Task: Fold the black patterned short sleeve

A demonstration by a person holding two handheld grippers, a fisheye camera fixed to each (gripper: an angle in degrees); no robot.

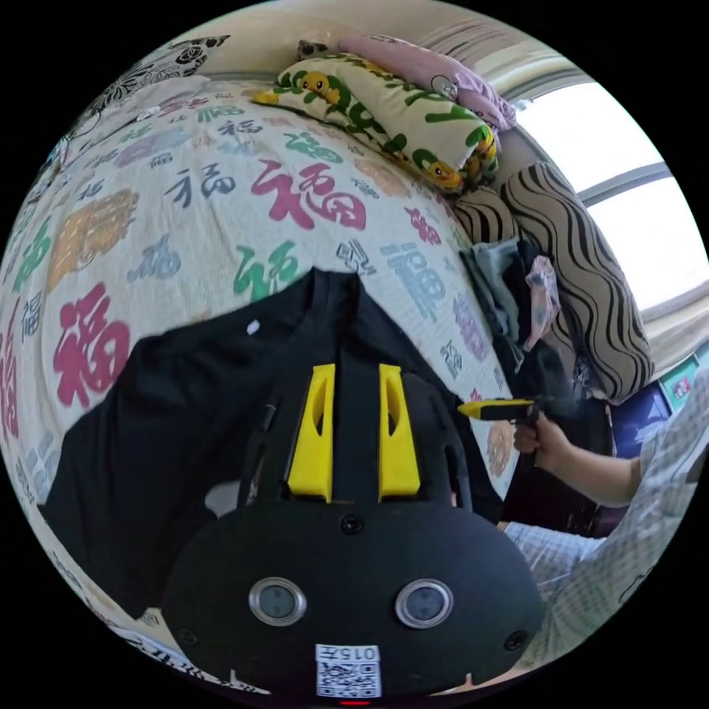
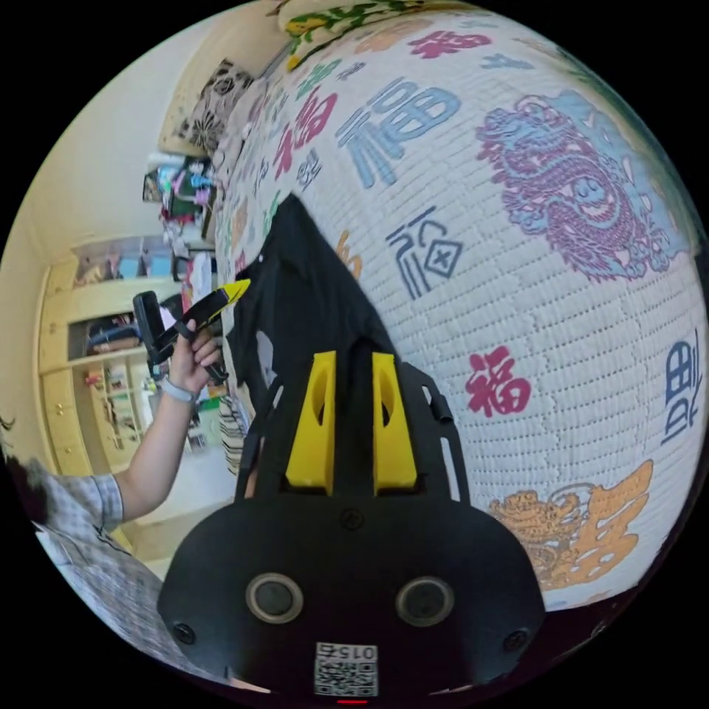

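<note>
The black shirt (image 1: pixel 199 413) lies on a bed. The bed has a white cover (image 1: pixel 185 221) with big colorful signs printed all over it. In the left gripper view the shirt is spread out flat and dark over the near part of the bed, and one narrow part of it runs up to a point near the middle. A small white spot shows on the cloth.

The left claw (image 1: pixel 354 384) has two yellow jaws. They stand a little apart, with dark cloth seen in the gap between them. I cannot tell if the jaws press on the shirt or just hang over it.

In the same view the right claw (image 1: pixel 496 408) is held in a hand (image 1: pixel 538 437) off the side of the bed. Its yellow tip looks pressed together there.

In the right gripper view the right claw (image 2: pixel 353 377) has its yellow jaws a little apart too, with the black shirt (image 2: pixel 310 295) behind them. I cannot tell if it pinches anything. The left claw (image 2: pixel 221 299) shows here in the other hand (image 2: pixel 193 362), near the shirt's edge.

At the far end of the bed sits a pillow with yellow ducks (image 1: pixel 391 118) and a pink pillow (image 1: pixel 443 74) behind it. A striped cushion (image 1: pixel 591 295) leans by the window. A small pile of clothes (image 1: pixel 517 295) rests beside it.
</note>
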